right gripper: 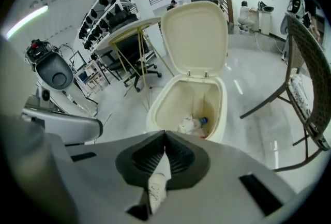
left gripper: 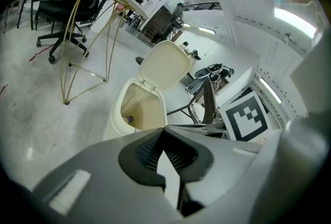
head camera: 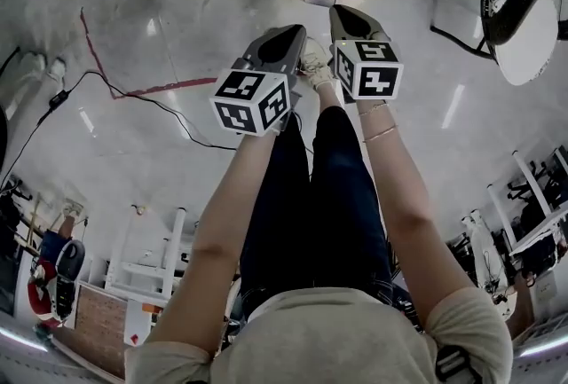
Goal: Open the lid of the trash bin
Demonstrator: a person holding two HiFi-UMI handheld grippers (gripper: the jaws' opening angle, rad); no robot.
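trash bin (right gripper: 156,112): 1 | left gripper (head camera: 296,30) + right gripper (head camera: 342,12): 2 | chair (right gripper: 303,65): 1 (wicker)

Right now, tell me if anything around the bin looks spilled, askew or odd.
Nothing stands out. The trash bin stands upright, its lid raised, rubbish inside and none spilled around it. The left hand-held gripper and right hand-held gripper are shut, empty.

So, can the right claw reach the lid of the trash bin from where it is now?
Probably yes. The lid stands open and upright straight ahead of the right claw, and nothing shows between them; the claw is shut and empty.
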